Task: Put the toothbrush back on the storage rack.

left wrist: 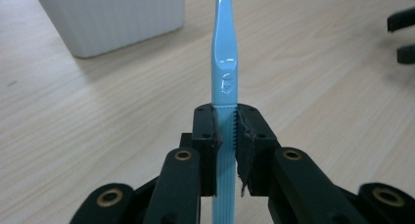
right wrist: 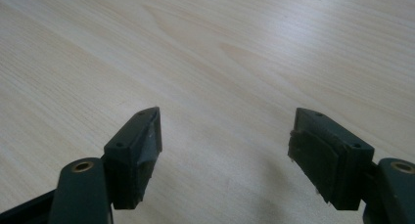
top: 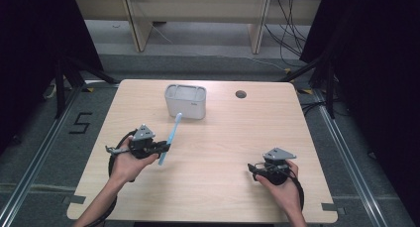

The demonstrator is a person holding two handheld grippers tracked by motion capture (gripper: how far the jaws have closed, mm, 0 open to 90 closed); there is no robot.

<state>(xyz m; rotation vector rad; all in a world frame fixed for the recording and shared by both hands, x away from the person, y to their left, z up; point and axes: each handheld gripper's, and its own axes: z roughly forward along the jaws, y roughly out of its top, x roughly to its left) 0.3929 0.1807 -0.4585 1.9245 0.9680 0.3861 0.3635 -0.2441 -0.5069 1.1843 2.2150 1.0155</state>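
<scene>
A light blue toothbrush point(top: 171, 136) is held above the wooden table, its handle clamped near the ribbed part between the jaws of my left gripper point(top: 166, 145). In the left gripper view the toothbrush point(left wrist: 224, 72) rises straight up from the shut left gripper point(left wrist: 226, 131) toward a white ribbed container point(left wrist: 112, 16). That container point(top: 185, 101) stands at the table's far middle, just beyond the brush's upper end. My right gripper point(top: 253, 168) rests low at the table's right front, and in its own view the right gripper point(right wrist: 225, 136) is wide open over bare wood.
The light wood table point(top: 223, 138) has a round cable hole point(top: 241, 94) at the back right. Two black tips of the other gripper point(left wrist: 402, 35) show at the right edge of the left gripper view. Dark floor and rails flank the table.
</scene>
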